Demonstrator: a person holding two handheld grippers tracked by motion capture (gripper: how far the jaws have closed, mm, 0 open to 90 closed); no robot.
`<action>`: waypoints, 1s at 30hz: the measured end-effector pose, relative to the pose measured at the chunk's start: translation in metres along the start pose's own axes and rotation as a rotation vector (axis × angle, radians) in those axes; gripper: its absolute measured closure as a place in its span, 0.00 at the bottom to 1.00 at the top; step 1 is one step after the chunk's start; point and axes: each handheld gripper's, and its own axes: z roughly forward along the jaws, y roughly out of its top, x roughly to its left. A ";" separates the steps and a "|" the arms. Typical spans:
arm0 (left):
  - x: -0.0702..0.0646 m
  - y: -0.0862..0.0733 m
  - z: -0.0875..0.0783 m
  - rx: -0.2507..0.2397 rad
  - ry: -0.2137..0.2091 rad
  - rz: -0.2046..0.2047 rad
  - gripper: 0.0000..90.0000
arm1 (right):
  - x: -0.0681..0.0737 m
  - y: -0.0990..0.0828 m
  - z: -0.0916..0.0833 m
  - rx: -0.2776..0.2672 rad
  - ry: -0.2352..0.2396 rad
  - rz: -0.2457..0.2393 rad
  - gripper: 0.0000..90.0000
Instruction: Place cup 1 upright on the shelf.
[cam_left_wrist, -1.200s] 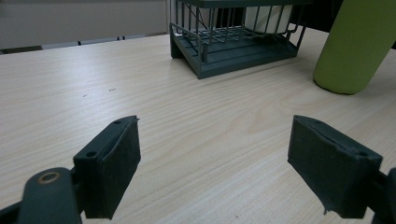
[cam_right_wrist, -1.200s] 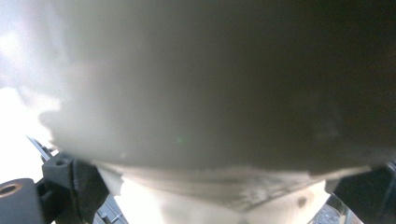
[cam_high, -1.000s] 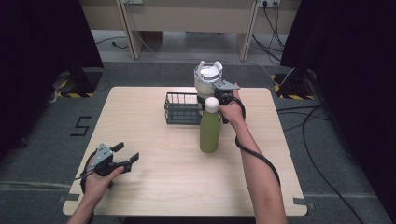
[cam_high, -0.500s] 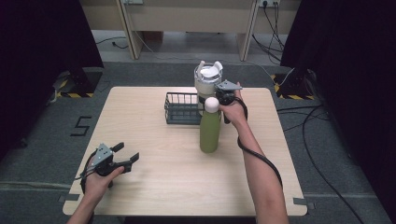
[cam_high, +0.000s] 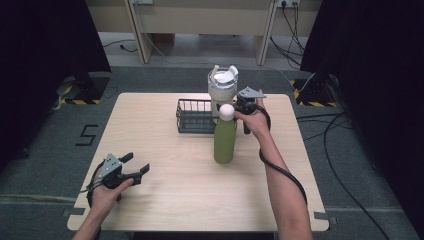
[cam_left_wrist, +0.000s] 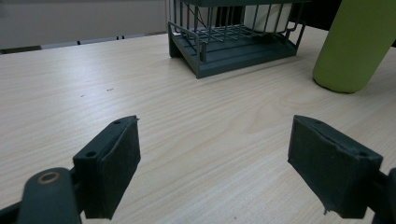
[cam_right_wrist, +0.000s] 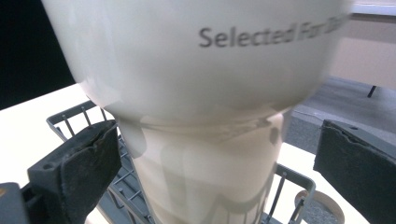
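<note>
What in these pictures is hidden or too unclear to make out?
- Cup lettering, right gripper view: cut off by the right edge and blurred.
- Cup base, high view: hidden behind the bottle.
- Bottle top, left gripper view: cut off by the upper edge.
- Right gripper tips, high view: hidden by the hand and bottle.

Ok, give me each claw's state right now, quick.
Left claw: open, empty, low over the table.
Right claw: open around the white cup in the wire basket, pads clear of it, jaws have just been opening.

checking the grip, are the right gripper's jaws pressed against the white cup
No, in the right gripper view the right gripper stands with both jaws clear of the white cup.
</note>
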 end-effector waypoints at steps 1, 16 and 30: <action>0.000 0.000 0.000 0.000 0.000 0.001 0.18 | -0.001 0.000 -0.002 -0.002 -0.001 0.003 0.01; -0.002 0.001 0.000 0.001 0.002 0.009 0.18 | -0.006 -0.003 -0.032 -0.023 -0.025 0.010 0.03; -0.002 0.007 0.003 -0.034 -0.011 0.015 0.16 | -0.007 -0.024 -0.063 -0.036 -0.117 0.061 0.06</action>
